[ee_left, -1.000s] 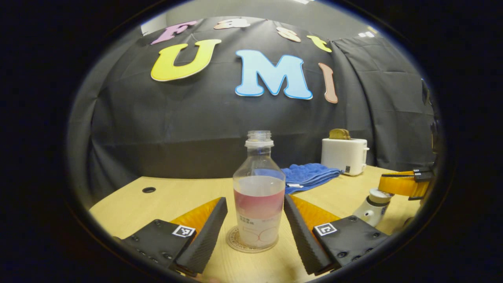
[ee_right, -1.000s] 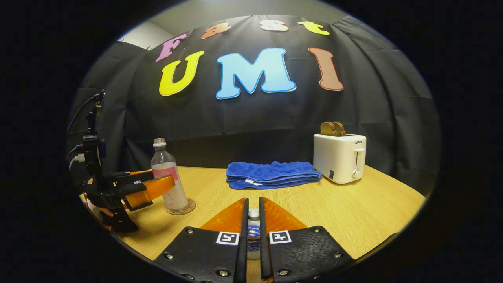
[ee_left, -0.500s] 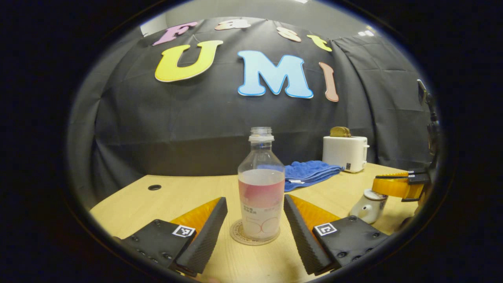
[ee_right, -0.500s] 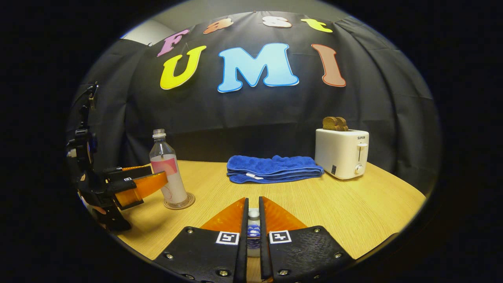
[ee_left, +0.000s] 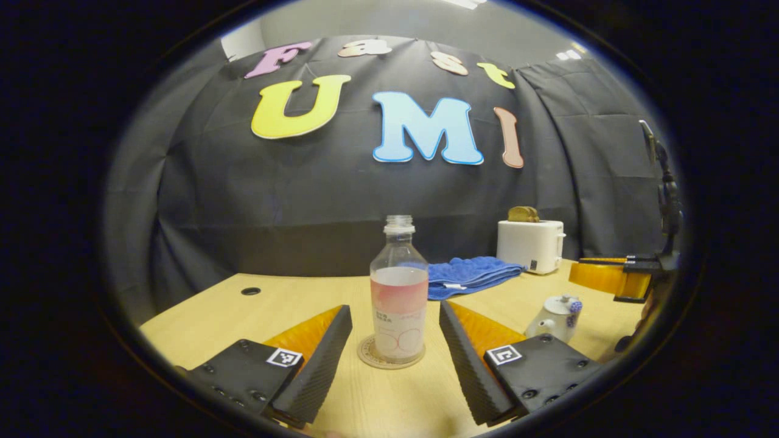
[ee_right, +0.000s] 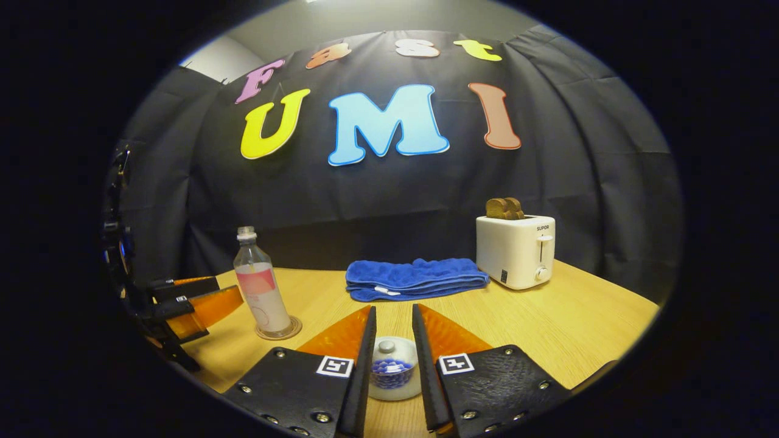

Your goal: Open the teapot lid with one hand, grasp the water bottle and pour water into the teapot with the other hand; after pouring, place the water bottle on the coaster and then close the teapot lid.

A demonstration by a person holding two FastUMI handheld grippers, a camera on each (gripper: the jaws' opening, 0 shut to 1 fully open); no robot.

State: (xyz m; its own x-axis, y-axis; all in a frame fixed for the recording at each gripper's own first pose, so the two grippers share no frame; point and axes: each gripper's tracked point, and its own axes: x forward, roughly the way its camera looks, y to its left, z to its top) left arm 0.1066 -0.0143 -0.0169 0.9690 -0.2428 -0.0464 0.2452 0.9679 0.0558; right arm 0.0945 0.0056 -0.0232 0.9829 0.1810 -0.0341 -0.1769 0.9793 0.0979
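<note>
Both tongs stand apart from their things: the right tongs [ee_right: 392, 340] are narrowly parted over the lidded teapot [ee_right: 392, 376], while the left tongs [ee_left: 395, 340] gape wide before the water bottle [ee_left: 398, 292]. That uncapped bottle stands upright on its coaster [ee_left: 389, 360], with bare tabletop [ee_right: 548, 328] around it. Farther back lie a folded blue towel [ee_right: 415, 278] and a white toaster [ee_right: 515, 250] against the booth's black cloth.

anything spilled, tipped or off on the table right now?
Nothing stands out. The water bottle stands upright on the coaster, uncapped, with no puddle visible on the table. The teapot is upright with its lid seated. The towel is folded.
</note>
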